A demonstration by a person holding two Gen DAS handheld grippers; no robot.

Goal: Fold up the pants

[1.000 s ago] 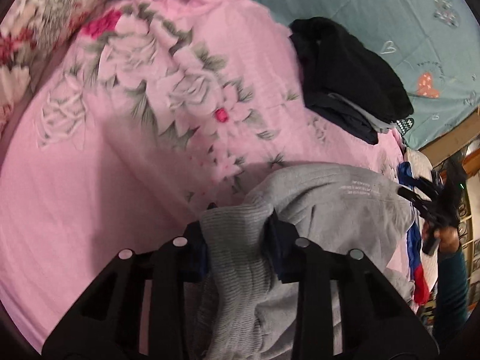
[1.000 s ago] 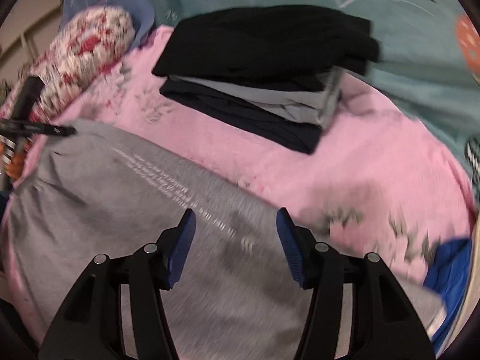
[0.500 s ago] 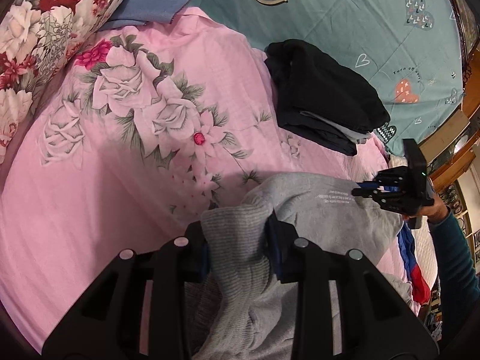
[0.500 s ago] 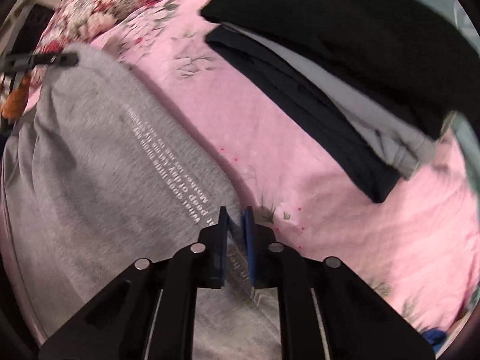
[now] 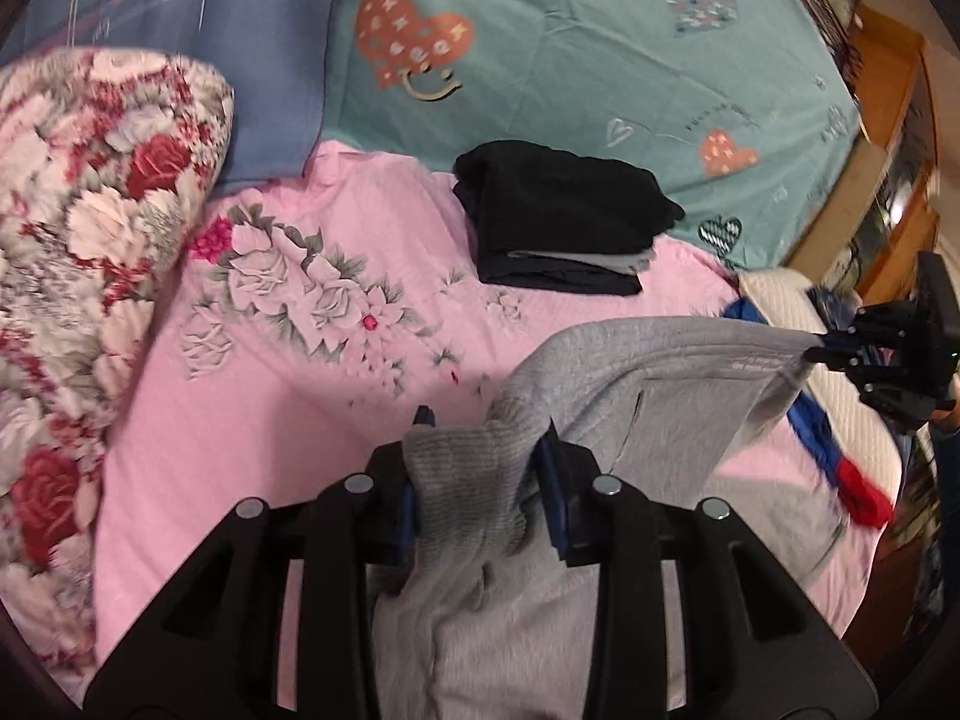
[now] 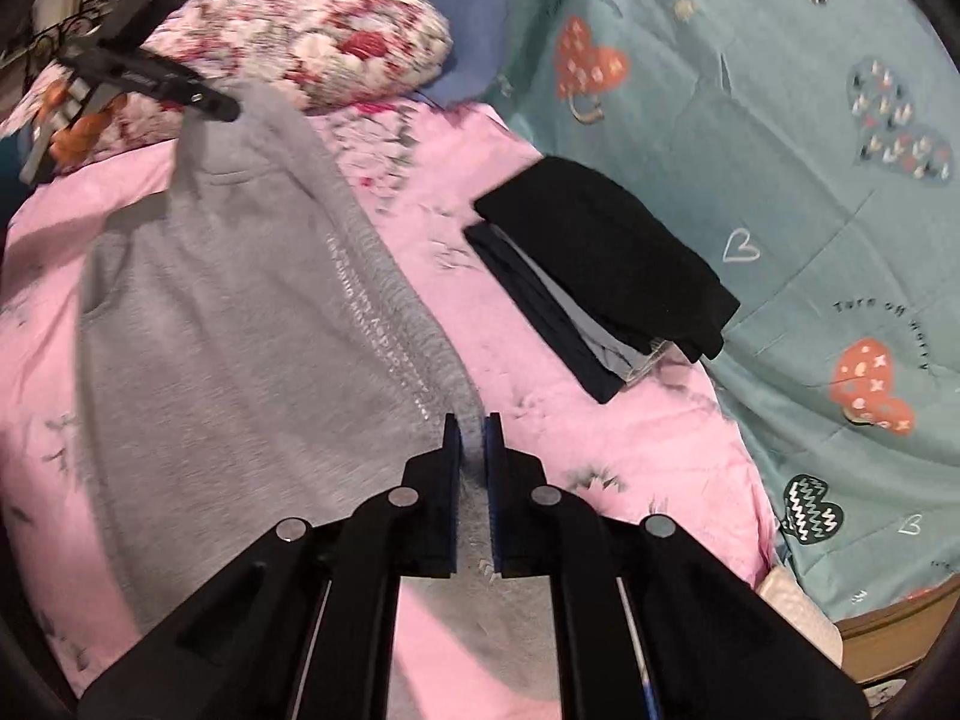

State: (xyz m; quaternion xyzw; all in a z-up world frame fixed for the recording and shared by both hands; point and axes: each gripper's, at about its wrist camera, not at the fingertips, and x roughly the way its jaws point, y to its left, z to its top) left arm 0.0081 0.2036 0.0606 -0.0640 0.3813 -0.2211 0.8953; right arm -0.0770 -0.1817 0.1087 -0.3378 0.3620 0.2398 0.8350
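Both grippers are lifting the grey pants [image 5: 648,396] higher off the pink bedsheet [image 5: 252,396]. Left gripper [image 5: 480,468] is clamping the bunched cuff, right gripper [image 6: 474,450] pinching one edge, seemingly thinly; that edge could be slipping free, dropping the stretched fabric crooked.

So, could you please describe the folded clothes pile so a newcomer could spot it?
Find the pink floral bedsheet; at its far edge, where the teal heart-print blanket begins, sits a neat stack of folded black garments. Unlike the grey pants, it lies untouched.
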